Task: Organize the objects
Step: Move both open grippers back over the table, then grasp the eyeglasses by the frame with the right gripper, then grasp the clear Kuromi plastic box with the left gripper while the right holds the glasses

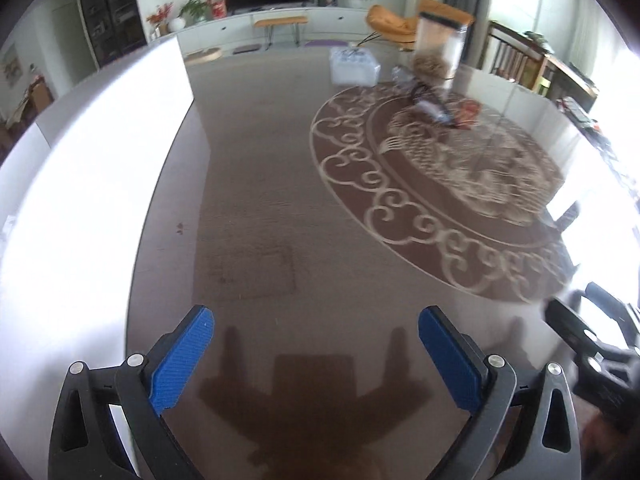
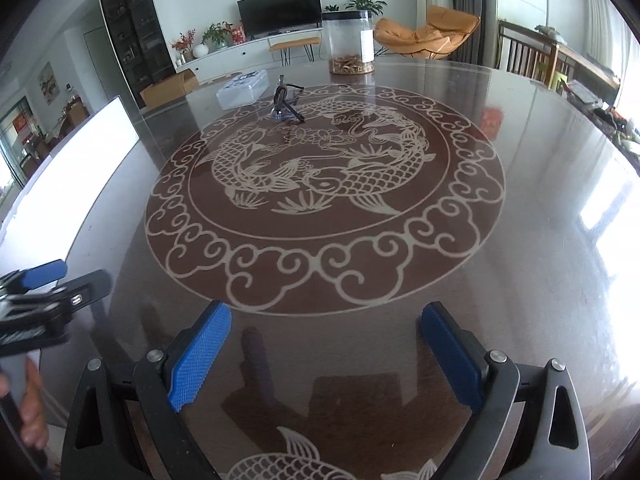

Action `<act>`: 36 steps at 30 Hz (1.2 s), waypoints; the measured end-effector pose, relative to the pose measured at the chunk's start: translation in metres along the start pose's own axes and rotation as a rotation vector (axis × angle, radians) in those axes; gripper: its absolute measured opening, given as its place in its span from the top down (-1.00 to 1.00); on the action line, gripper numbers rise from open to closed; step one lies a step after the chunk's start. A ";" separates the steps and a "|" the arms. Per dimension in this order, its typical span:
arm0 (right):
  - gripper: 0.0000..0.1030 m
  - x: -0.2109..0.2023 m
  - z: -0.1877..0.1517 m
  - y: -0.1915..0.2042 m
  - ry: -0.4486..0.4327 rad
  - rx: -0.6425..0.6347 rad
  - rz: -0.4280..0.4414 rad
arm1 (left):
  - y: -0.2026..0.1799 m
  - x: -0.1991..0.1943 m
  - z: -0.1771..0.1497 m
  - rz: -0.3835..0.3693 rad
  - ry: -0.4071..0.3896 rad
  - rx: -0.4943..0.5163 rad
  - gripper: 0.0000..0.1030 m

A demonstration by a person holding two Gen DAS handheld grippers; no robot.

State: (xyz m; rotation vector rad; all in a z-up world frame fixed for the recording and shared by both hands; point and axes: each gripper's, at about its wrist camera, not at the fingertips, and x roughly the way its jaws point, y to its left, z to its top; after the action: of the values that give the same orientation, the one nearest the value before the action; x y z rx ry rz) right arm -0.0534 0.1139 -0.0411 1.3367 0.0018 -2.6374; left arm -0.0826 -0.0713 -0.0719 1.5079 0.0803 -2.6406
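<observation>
A pair of dark-framed glasses (image 2: pixel 286 104) lies on the far side of the brown glass-topped table (image 2: pixel 540 220), on the fish medallion. A clear plastic box (image 2: pixel 243 87) sits to their left and a tall clear jar with brown contents (image 2: pixel 352 42) stands behind them. In the left wrist view the glasses (image 1: pixel 434 106), box (image 1: pixel 354 66) and jar (image 1: pixel 440 42) show blurred at the far right. My left gripper (image 1: pixel 316 360) is open and empty over the near table. My right gripper (image 2: pixel 326 356) is open and empty; the left gripper (image 2: pixel 44 300) shows at its left.
A bright white panel (image 2: pixel 68 180) runs along the table's left edge. Wooden chairs (image 2: pixel 528 56) stand at the far right. A TV cabinet (image 2: pixel 256 50) and an orange lounge chair (image 2: pixel 428 34) are beyond the table.
</observation>
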 end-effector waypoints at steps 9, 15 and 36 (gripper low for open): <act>-1.00 0.030 0.028 0.013 0.040 -0.106 -0.036 | 0.004 0.017 0.003 0.007 -0.064 -0.006 -1.00; -1.00 0.082 0.093 0.032 0.046 -0.188 0.024 | 0.004 0.017 0.004 0.005 -0.081 -0.008 -1.00; 0.75 0.109 0.144 0.008 0.014 -0.094 0.069 | 0.004 0.017 0.007 0.003 -0.083 -0.008 -1.00</act>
State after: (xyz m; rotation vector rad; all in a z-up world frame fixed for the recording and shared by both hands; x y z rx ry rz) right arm -0.2304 0.0758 -0.0418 1.3016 0.0787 -2.5372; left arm -0.0965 -0.0766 -0.0832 1.3931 0.0814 -2.6928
